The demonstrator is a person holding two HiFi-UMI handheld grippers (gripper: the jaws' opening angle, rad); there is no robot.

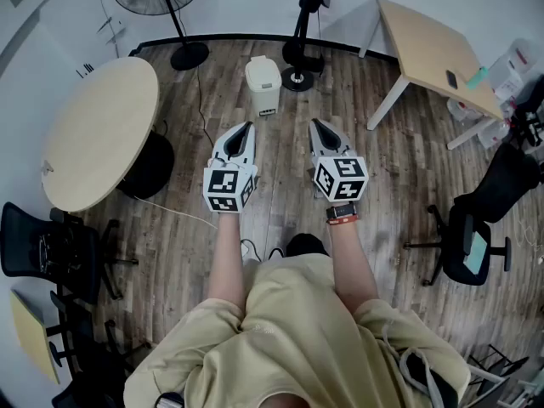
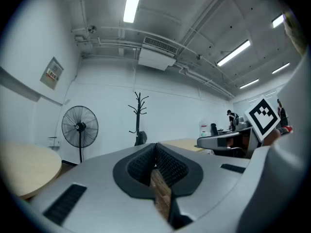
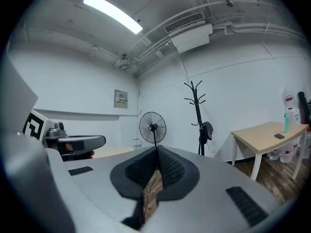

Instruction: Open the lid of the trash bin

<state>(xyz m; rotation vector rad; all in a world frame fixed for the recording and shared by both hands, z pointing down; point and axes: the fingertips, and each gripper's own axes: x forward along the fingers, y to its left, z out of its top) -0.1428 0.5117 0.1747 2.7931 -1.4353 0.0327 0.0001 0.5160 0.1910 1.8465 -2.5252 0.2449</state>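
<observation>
The wood floor [image 1: 399, 168] is being shared by a bin [image 1: 263, 85], fan [image 1: 189, 55] and stand [image 1: 299, 53] far off, a round table [image 1: 100, 130] left, and a desk [image 1: 433, 49] far right.

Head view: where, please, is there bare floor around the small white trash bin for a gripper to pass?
Bare wooden floor lies between the small white trash bin and the left gripper and right gripper, and rightward to the light wooden table's leg. Crowded behind: black fan base, black coat-stand base; black cable left.
</observation>
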